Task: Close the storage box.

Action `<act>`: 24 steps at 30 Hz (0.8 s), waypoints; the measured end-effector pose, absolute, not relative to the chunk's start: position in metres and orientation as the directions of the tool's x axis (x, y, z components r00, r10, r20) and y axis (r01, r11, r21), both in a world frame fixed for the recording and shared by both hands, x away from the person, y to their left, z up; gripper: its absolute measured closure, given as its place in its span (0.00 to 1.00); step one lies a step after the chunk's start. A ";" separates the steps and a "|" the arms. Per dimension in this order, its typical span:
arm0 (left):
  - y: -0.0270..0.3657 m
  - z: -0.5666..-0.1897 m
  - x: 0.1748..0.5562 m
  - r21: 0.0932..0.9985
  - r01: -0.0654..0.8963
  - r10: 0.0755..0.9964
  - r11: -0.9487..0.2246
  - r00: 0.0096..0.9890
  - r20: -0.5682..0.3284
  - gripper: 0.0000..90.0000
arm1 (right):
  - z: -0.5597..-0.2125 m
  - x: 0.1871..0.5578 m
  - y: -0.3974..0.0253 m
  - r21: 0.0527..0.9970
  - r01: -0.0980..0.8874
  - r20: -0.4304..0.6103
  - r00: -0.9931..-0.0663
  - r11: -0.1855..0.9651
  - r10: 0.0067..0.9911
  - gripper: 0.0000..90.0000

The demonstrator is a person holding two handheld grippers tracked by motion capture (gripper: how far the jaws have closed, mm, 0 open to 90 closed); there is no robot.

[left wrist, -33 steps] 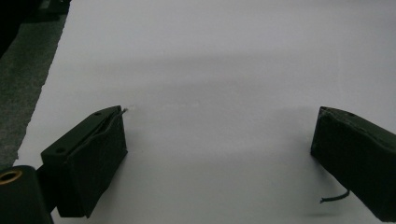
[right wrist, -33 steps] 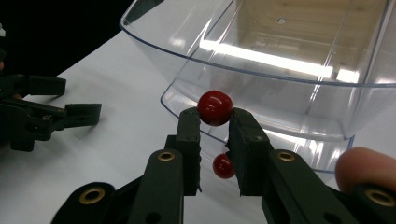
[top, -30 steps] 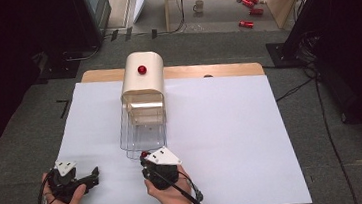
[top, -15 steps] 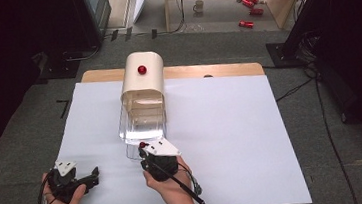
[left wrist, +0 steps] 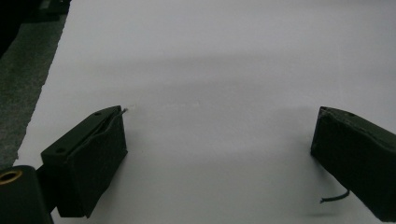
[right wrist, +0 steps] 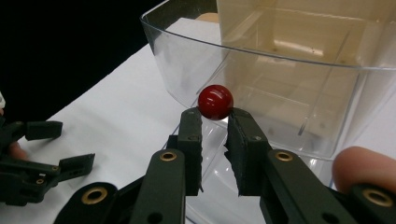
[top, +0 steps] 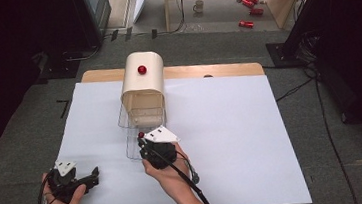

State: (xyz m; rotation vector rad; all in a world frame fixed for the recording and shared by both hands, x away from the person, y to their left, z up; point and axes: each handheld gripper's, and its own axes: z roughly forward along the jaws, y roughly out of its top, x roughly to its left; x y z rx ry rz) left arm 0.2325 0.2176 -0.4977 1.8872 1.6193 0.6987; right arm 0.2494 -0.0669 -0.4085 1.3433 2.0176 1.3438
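2 red knobs (top: pixel 141 69) | 1 clear drawer (top: pixel 134 145) | R hand-held gripper (right wrist: pixel 215 122) pinching 1

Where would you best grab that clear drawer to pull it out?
By the small red knob on the clear drawer front, coming straight from the open front side. It juts out and fits between the right tongs, which close on it there.

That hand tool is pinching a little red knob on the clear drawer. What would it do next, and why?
Probably keep pulling gently toward the person. The right tool is shut on the red knob of the clear drawer, which is only partly out of the cream box. The left tool rests open on the table.
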 end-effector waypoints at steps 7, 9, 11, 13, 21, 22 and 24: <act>0.218 -0.498 0.233 0.700 0.703 0.989 -0.124 0.140 0.035 0.04 | -0.405 0.270 -0.070 0.852 0.514 0.184 -0.465 0.095 0.866 0.85; 0.218 -0.498 0.233 0.701 0.702 0.990 -0.125 0.140 0.035 0.04 | -0.405 0.272 -0.070 0.851 0.516 0.185 -0.464 0.095 0.867 0.85; 0.218 -0.498 0.233 0.702 0.701 0.990 -0.124 0.140 0.035 0.04 | -0.405 0.280 -0.071 0.851 0.516 0.181 -0.460 0.096 0.870 0.85; 0.218 -0.498 0.233 0.702 0.701 0.990 -0.124 0.139 0.036 0.04 | -0.405 0.283 -0.071 0.851 0.517 0.180 -0.458 0.095 0.871 0.85; 0.218 -0.498 0.233 0.701 0.702 0.989 -0.125 0.140 0.036 0.04 | -0.405 0.300 -0.071 0.850 0.519 0.182 -0.456 0.094 0.871 0.85; 0.218 -0.498 0.233 0.701 0.702 0.989 -0.125 0.140 0.035 0.04 | -0.404 0.302 -0.071 0.850 0.519 0.180 -0.456 0.096 0.872 0.85; 0.218 -0.498 0.233 0.701 0.702 0.989 -0.125 0.140 0.036 0.04 | -0.404 0.308 -0.071 0.847 0.523 0.180 -0.449 0.094 0.875 0.85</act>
